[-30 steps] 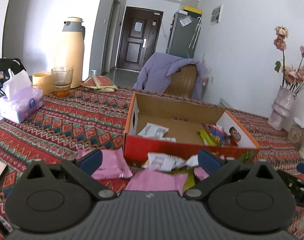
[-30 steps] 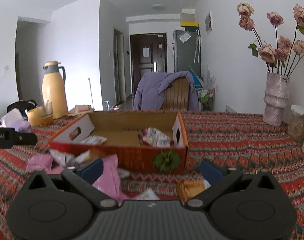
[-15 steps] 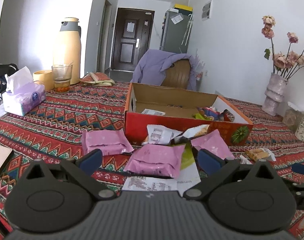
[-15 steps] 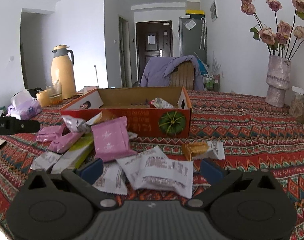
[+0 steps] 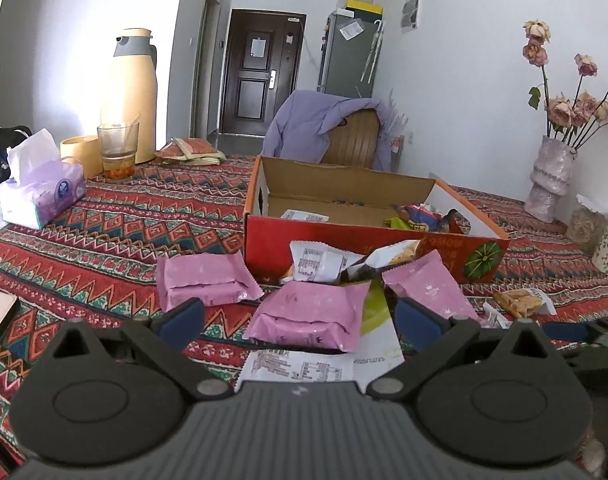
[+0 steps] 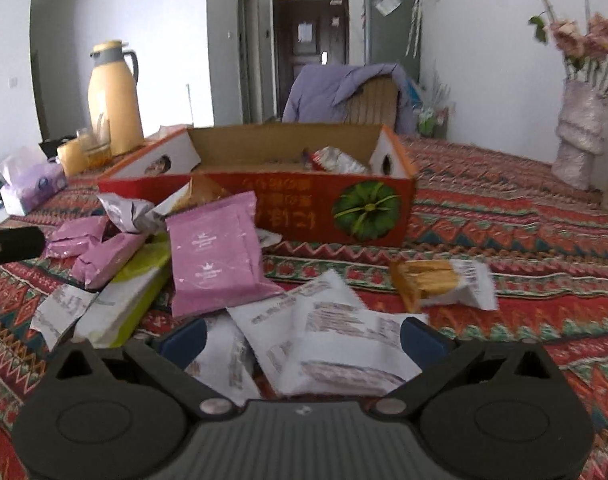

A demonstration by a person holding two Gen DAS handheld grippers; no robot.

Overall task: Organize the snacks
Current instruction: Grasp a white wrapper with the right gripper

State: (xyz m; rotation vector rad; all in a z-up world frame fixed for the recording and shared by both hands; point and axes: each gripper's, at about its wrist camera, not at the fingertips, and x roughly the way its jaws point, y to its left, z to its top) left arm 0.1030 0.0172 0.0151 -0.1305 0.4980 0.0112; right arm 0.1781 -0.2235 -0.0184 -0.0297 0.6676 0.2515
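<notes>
My left fingers are spread wide and hold nothing; the left gripper hangs low over the counter, which is covered by a red patterned cloth. Between the blue tips lies a pink snack packet, resting on a white-and-green packet with a white printed packet nearer to me. A second pink packet lies to its left, and a third leans to the right, close to the front wall of the red cardboard box. Two crumpled white wrappers rest against that wall. Inside the box I see a flat white packet at the left and a few colourful snack bags at the right.

My right fingers are also spread apart and empty; the right gripper hovers over a white printed snack packet that lies between them on the cloth. A clear packet of biscuits sits just beyond, to the right. The leaning pink packet is ahead on the left, with the other pink ones farther left, and the box stands behind them.

Far left on the counter stand a tissue pack, a glass, a yellow cup and a cream thermos jug. A vase of dried roses stands at the far right.
</notes>
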